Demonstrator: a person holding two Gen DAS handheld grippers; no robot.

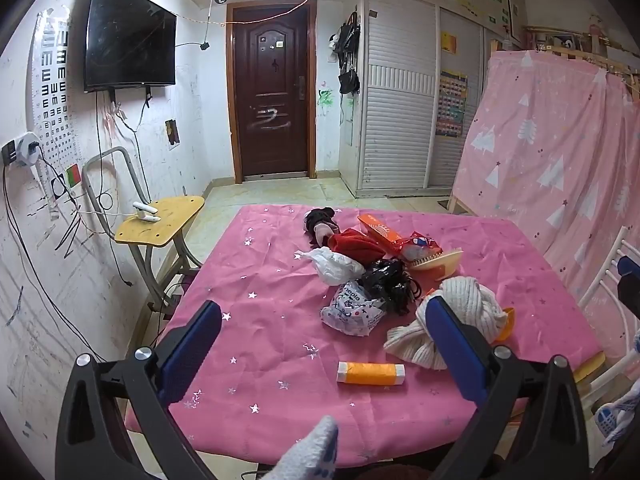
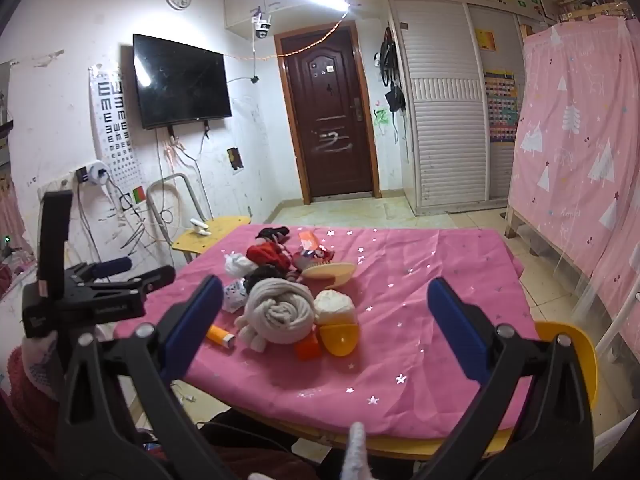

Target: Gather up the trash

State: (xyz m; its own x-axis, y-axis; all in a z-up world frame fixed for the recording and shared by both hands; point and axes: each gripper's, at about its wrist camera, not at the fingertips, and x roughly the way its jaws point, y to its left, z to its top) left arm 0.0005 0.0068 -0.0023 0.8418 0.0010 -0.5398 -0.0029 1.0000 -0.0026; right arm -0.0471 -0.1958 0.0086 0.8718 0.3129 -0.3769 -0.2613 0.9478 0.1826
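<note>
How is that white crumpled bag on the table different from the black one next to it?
The white plastic bag is pale and matte, bunched with a twisted tail pointing left. The black plastic bag is dark and glossy, with thin loops trailing toward the cream knitted scarf. The white bag lies farther from the camera, near the red cloth. Both are crumpled, lying side by side on the pink tablecloth.

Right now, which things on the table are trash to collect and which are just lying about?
Likely trash:
white bag
black bag
printed wrapper
red wrapper

Likely just lying about:
scarf
brush
orange tube
red cloth

Both grippers, left and right, are open and empty.
</note>
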